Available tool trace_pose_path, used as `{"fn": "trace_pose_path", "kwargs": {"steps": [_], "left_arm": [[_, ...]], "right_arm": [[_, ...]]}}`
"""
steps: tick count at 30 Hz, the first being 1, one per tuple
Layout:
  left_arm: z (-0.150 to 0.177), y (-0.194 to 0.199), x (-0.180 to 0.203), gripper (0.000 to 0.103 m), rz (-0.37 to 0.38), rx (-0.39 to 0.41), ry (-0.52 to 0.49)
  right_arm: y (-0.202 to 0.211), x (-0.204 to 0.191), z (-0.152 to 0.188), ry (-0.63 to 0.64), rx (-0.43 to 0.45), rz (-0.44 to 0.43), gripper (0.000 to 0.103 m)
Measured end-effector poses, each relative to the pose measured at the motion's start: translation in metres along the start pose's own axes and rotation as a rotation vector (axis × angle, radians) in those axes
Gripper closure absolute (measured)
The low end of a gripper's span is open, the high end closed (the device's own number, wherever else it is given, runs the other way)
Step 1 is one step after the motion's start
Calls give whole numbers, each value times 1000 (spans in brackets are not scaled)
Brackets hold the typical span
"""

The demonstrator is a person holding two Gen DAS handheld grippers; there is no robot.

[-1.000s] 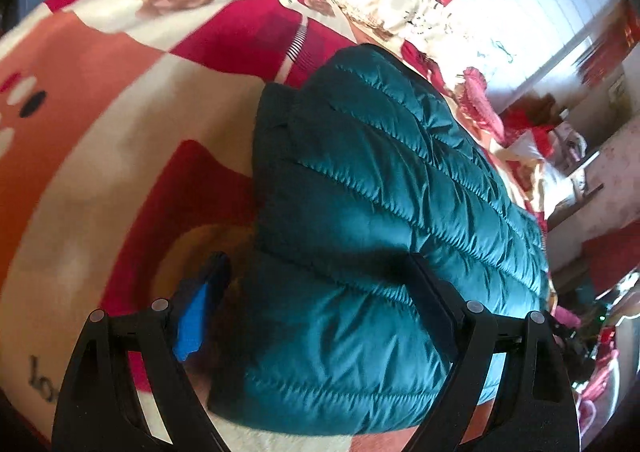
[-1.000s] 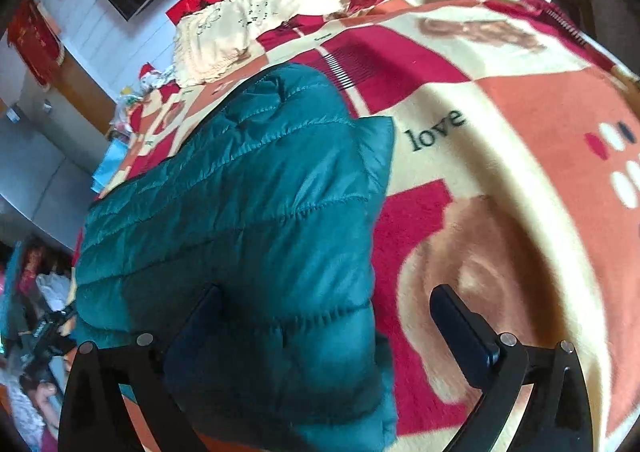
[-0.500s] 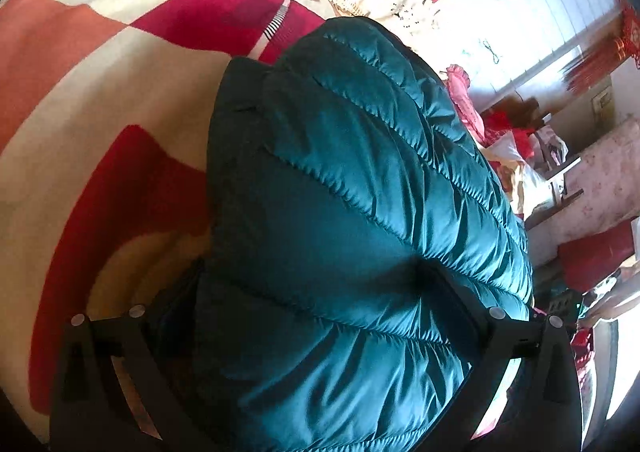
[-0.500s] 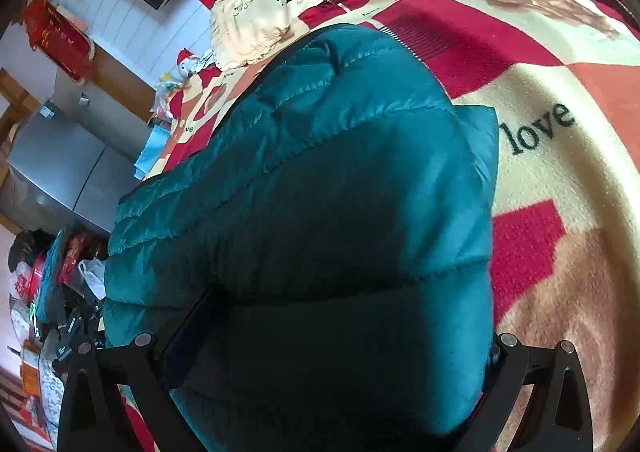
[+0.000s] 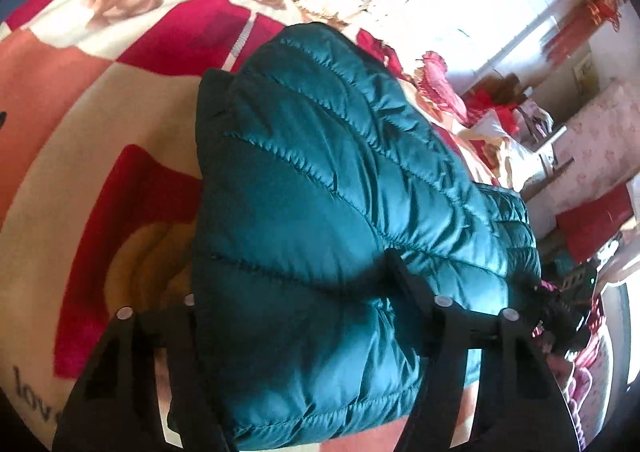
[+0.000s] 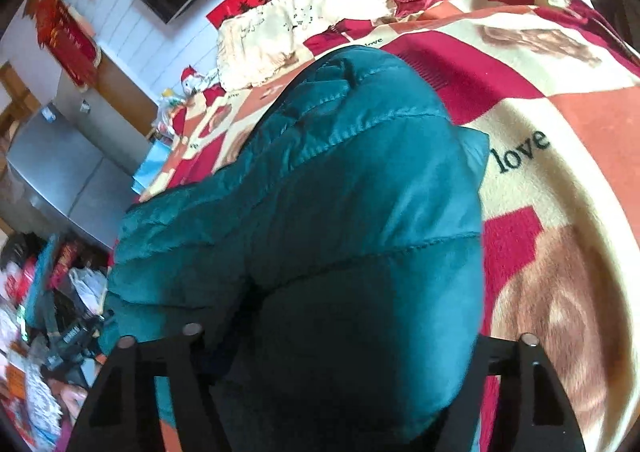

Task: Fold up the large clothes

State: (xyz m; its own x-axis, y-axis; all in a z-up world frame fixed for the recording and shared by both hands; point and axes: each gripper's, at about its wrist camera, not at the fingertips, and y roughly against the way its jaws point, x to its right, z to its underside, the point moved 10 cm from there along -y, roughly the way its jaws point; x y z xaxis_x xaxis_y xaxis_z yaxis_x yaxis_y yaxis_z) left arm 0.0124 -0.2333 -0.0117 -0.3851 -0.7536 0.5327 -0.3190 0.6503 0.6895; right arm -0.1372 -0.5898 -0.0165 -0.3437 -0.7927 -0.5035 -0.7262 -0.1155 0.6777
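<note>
The teal puffer jacket [image 5: 320, 212], folded on the patterned blanket [image 5: 80, 112], is bunched between the closing jaws of the left gripper [image 5: 292, 292] and of the right gripper [image 6: 336, 336]. The slick, springy padding could be squeezed out and the fold lost. The fingertips are buried in fabric, so pad contact cannot be confirmed.

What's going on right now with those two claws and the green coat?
Left gripper and right gripper closing, puffy coat bunched between both sets of jaws. Coat folded over on the patterned blanket. Nothing in the way.
</note>
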Motion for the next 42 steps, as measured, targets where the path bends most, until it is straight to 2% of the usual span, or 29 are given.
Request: {"fn": "trace_pose_path", "kwargs": {"steps": [2, 7, 12, 15, 17, 19, 21, 22, 24, 25, 28, 31, 37, 42], "left_arm": [[5, 11, 5, 43, 12, 1, -18], [32, 47, 19, 44, 54, -14, -58], [75, 77, 17, 44, 64, -51, -56], [100, 90, 10, 44, 65, -66, -43], [115, 89, -1, 43, 29, -84, -35], [123, 83, -13, 28, 4, -89, 3], [123, 82, -19, 22, -17, -71, 22], [123, 84, -20, 22, -33, -59, 26], [124, 91, -18, 22, -75, -40, 11], [124, 98, -15, 22, -120, -20, -18], [125, 114, -7, 22, -220, 29, -85], [127, 131, 0, 22, -280, 91, -108], [139, 153, 20, 22, -312, 172, -143], [149, 156, 41, 22, -370, 180, -222]], "right_arm": [[10, -5, 2, -13, 0, -23, 43], [47, -26, 19, 14, -11, -68, 44], [86, -40, 59, 57, -47, -85, 45], [101, -39, 82, 34, -64, -107, 45], [110, -30, 95, 14, -65, -106, 45], [109, -7, 103, -20, -58, -26, 42], [100, 22, 106, -72, -50, 73, 34], [96, 37, 106, -92, -42, 123, 22], [97, 49, 106, -141, -25, 127, 19], [100, 49, 107, -157, -18, 128, 19], [120, 41, 107, -114, 12, 162, 19], [138, 29, 106, -55, 40, 212, 19], [178, -17, 120, 70, 130, 262, 18], [181, -55, 138, 161, 158, 261, 13]]}}
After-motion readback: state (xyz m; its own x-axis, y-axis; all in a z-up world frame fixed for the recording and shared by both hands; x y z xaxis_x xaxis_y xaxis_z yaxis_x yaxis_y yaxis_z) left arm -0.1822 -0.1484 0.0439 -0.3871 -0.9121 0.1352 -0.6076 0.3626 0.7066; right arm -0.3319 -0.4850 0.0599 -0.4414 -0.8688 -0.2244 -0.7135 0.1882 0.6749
